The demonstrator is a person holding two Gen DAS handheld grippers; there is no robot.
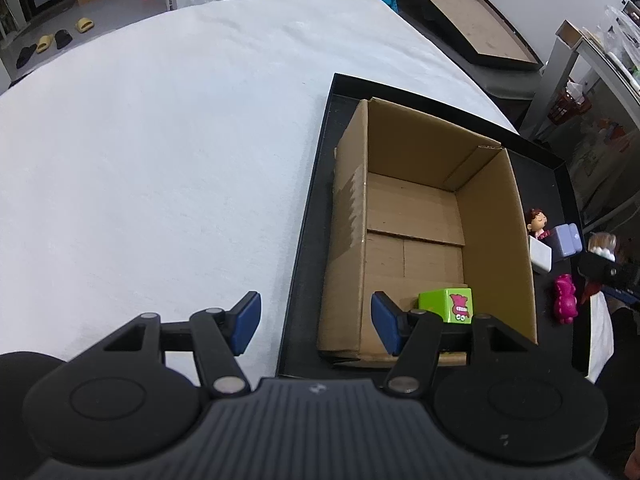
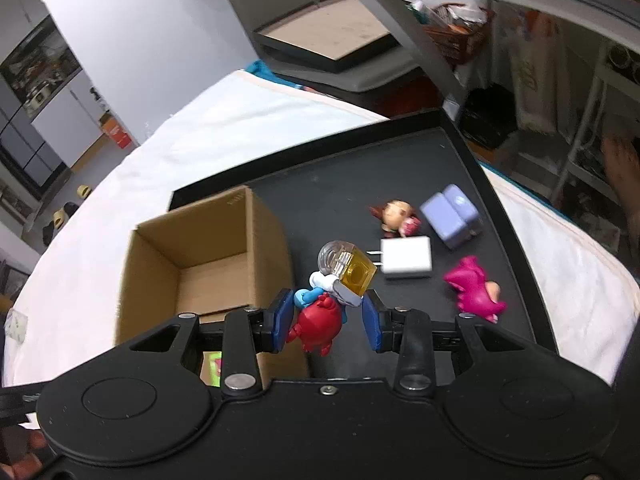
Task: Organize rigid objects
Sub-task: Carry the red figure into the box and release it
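The right claw (image 2: 325, 320) is clamped on a red toy figure (image 2: 318, 326) with a yellow block on top, held above the black tray (image 2: 500, 208) just beside the cardboard box (image 2: 208, 248). The left claw (image 1: 316, 322) stands half open and empty over the box's near edge. A green cube (image 1: 446, 305) already lies in the box's near corner. The carry step looks in hand; next, the figure needs moving over the box opening and releasing. A white charger (image 2: 406, 261), pink toy (image 2: 476, 294), doll (image 2: 396, 216) and lilac block (image 2: 452, 216) wait on the tray.

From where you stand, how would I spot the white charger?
Find the black tray on the white-covered table. Right of the cardboard box lie small toys; the white charger is the plain white block with metal prongs, between a pink dinosaur and a lilac box.
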